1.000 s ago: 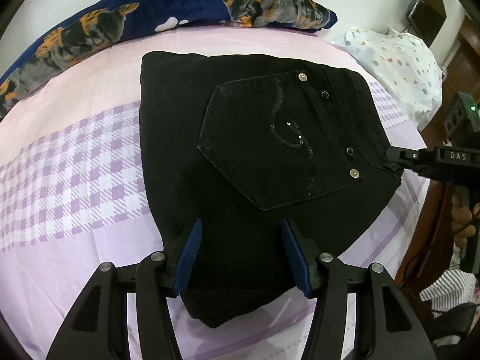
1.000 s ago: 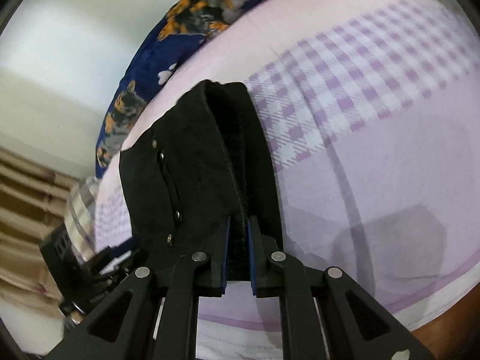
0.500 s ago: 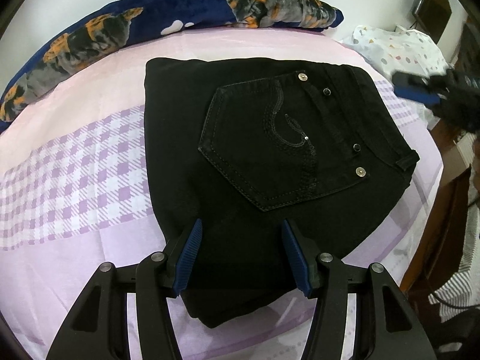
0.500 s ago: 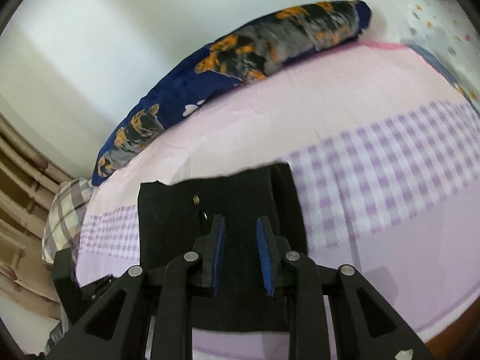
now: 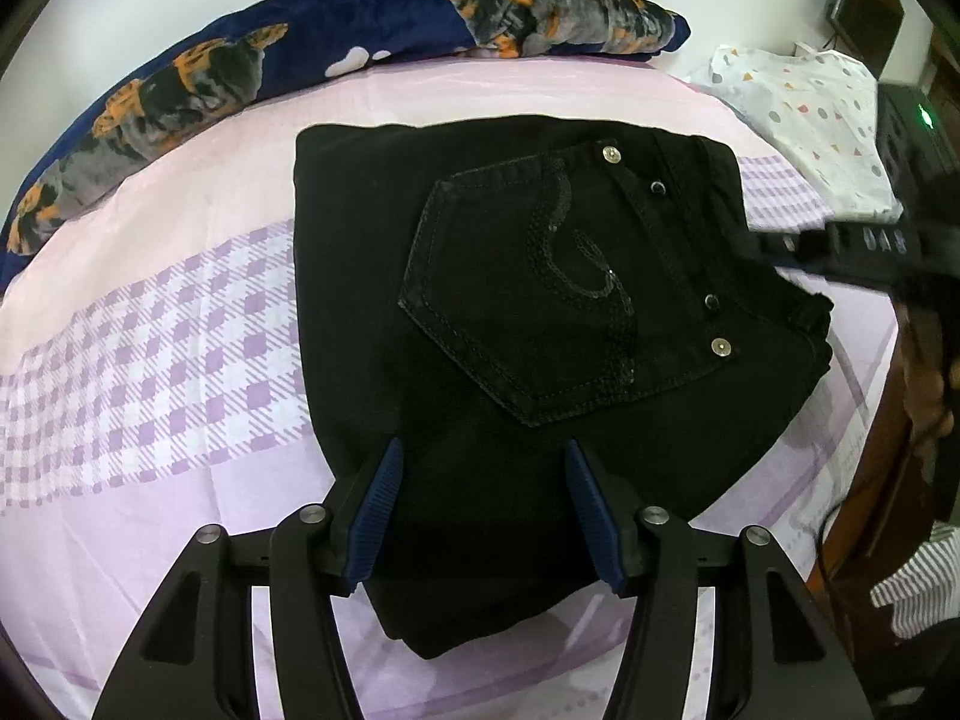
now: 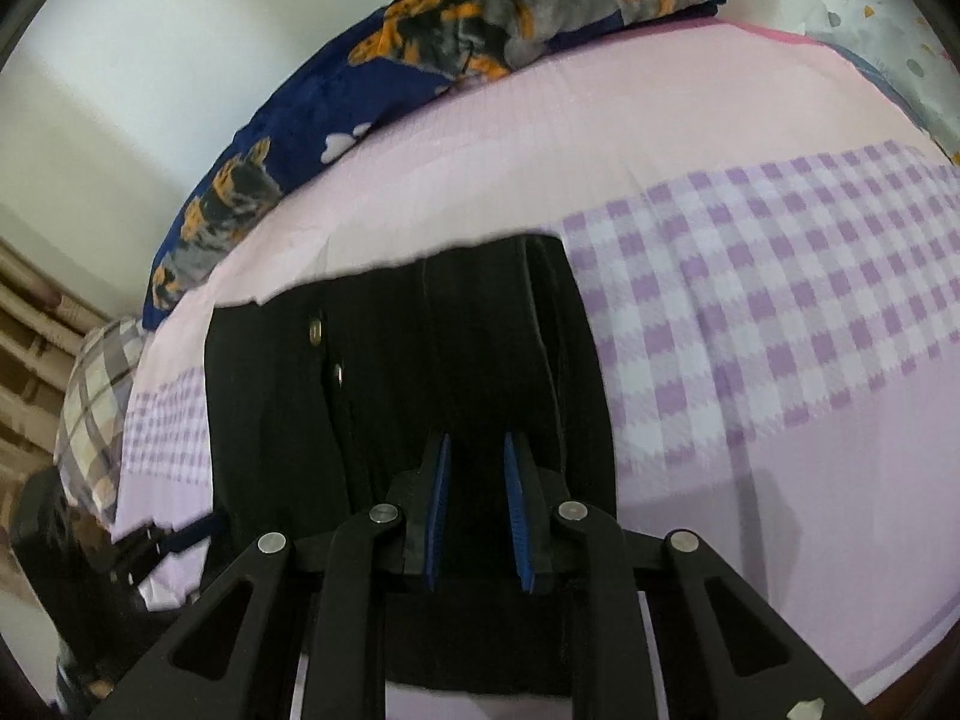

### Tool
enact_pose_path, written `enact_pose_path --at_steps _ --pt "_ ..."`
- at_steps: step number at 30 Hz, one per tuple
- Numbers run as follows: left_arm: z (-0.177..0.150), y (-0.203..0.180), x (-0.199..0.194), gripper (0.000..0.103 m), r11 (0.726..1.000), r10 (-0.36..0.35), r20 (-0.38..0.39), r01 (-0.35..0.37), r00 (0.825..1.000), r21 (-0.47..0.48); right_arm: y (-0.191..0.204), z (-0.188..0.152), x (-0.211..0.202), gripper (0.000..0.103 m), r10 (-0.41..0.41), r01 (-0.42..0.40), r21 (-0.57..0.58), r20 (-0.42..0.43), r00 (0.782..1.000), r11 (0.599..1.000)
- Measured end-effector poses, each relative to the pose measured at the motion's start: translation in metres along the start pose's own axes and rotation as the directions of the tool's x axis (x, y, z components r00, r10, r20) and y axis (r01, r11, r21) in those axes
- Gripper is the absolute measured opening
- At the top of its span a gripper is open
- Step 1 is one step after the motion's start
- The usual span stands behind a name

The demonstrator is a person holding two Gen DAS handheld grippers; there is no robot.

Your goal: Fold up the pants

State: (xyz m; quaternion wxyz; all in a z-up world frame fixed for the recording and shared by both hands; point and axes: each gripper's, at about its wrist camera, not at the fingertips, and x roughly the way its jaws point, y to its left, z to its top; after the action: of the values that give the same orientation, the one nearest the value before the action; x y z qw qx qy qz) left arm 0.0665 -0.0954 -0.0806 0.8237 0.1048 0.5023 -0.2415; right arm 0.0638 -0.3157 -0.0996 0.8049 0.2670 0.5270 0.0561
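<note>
Black pants (image 5: 540, 312) lie folded into a compact rectangle on the pink and lilac checked bed sheet (image 5: 150, 372), back pocket and rivets facing up. My left gripper (image 5: 483, 450) hangs open over the near edge of the bundle, its blue pads wide apart and touching no cloth. My right gripper (image 6: 477, 441) hovers over the waistband side of the pants (image 6: 390, 372). Its jaws are closing, a narrow gap still shows between the pads, and no fold is pinched. In the left wrist view the right gripper (image 5: 780, 249) reaches in from the right at the waistband.
A dark blue blanket (image 5: 360, 30) with orange and grey dog prints runs along the far side by the wall. A white cloth with coloured dots (image 5: 810, 114) lies at the far right, a plaid pillow (image 6: 96, 396) at the other end. A hand (image 5: 927, 384) is at the bed's right edge.
The right gripper let go of the pinched waistband fold, lifted away from it, then came back low over the waistband with a narrower gap. The left gripper and the pants stayed put.
</note>
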Motion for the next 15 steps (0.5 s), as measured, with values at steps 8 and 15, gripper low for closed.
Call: enact_pose_path --at_steps 8,15 --pt "0.011 0.033 -0.026 0.058 0.99 -0.073 0.092 0.083 0.993 -0.11 -0.007 -0.02 -0.015 0.017 0.051 -0.051 -0.013 -0.027 0.998 0.999" --pt "0.019 0.09 -0.014 0.059 0.93 -0.203 0.086 0.22 0.975 -0.294 -0.021 -0.014 -0.028 0.048 0.212 -0.211 0.022 -0.039 0.976 0.977"
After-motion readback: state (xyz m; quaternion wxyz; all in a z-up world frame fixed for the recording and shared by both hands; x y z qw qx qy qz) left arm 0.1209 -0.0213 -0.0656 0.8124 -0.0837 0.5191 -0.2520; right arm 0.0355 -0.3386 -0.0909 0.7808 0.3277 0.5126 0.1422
